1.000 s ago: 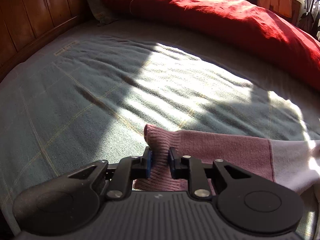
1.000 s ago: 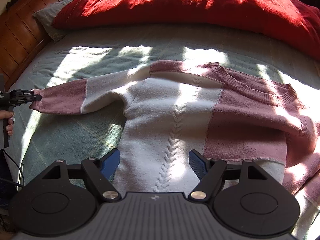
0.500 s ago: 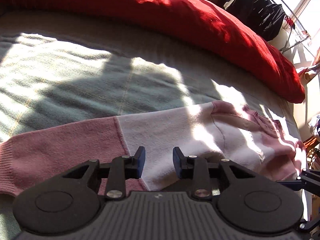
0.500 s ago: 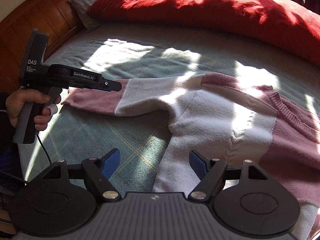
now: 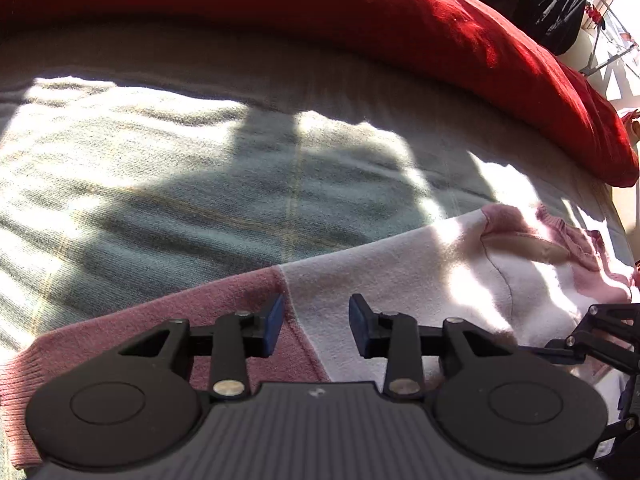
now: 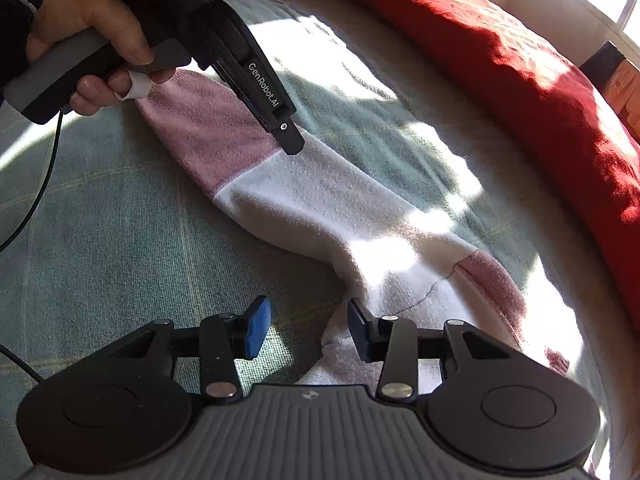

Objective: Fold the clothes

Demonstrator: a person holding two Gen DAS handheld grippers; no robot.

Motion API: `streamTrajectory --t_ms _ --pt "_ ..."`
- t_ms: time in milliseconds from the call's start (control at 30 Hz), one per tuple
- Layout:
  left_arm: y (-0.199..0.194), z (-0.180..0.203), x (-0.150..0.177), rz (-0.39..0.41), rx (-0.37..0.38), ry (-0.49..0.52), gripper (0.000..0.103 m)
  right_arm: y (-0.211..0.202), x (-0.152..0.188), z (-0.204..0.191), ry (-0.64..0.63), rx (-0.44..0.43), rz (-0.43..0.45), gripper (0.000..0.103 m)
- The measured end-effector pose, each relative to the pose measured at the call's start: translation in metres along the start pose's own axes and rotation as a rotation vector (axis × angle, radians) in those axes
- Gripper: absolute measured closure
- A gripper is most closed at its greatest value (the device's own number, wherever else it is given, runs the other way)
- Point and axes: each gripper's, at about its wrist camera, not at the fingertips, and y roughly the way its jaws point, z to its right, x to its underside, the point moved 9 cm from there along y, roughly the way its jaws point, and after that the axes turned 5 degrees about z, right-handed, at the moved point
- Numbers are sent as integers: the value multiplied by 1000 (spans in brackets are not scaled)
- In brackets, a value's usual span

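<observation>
Left gripper point(image 5: 316, 326) pitched steeply downward, jaws opening, nothing clamped between the blue pads point(image 5: 273, 322). Left hand point(image 6: 86, 46) wrapped around its grey handle, 1 finger through the trigger loop. Right gripper point(image 6: 308, 326) likewise pitched downward, jaws closing, pads not yet pressing anything.

One sweater point(image 6: 320, 200), two hand-held grippers point(image 6: 308, 328) point(image 5: 316, 322), one red duvet point(image 5: 360, 20).
</observation>
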Motion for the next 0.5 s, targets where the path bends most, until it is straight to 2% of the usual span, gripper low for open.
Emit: streamTrajectory --t_ms 67,133,333,433,500 --pt "7 6 5 -19 16 34 55 8 2 -3 -62 15 -11 56" --pt "15 4 11 -34 -4 51 56 16 4 -1 -122 53 -25 60" --pt "22 1 12 -35 30 50 54 16 7 -3 -202 91 -57 65" --pt "24 2 10 -44 42 66 53 17 12 -1 -220 112 -79 71" --pt "21 4 8 -41 45 70 53 20 13 0 -238 133 -89 82"
